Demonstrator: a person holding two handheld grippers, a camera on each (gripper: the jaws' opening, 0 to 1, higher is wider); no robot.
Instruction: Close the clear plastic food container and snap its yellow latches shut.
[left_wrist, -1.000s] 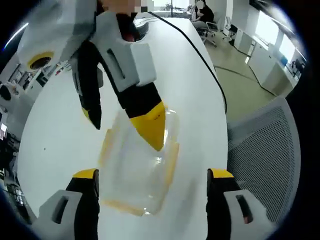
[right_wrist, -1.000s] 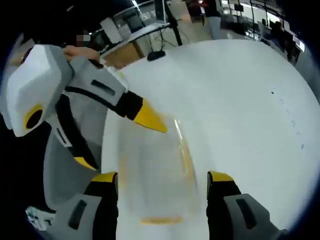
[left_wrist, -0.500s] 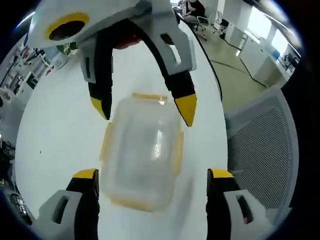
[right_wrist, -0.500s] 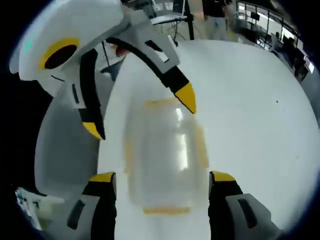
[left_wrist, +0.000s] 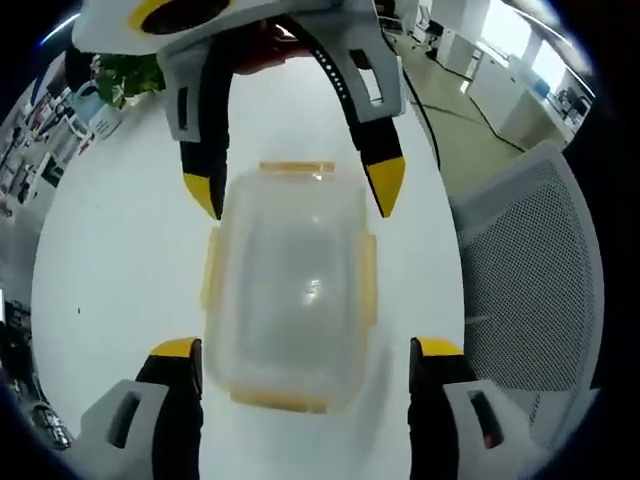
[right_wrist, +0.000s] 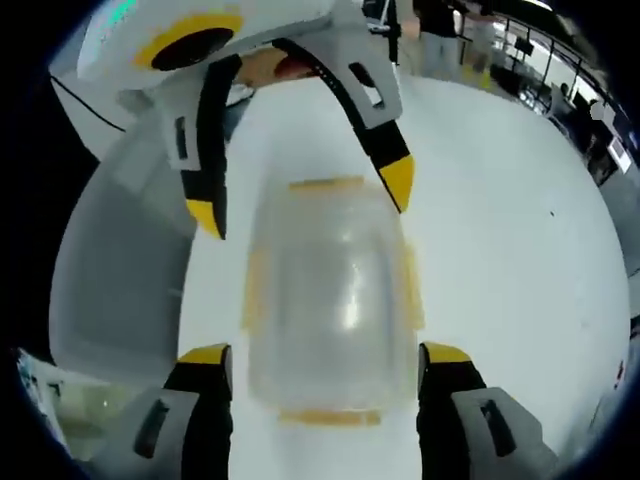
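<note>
Looking down both views, I see the clear container (left_wrist: 290, 300) at centre frame on the white table (left_wrist: 110, 260), lid on, yellow latches (left_wrist: 369, 280) along its edges. My left claw (left_wrist: 296, 352) and right claw (right_wrist: 322, 358) both stand apart, straddling opposite ends. Whether the latches are snapped down, I cannot tell.
</note>
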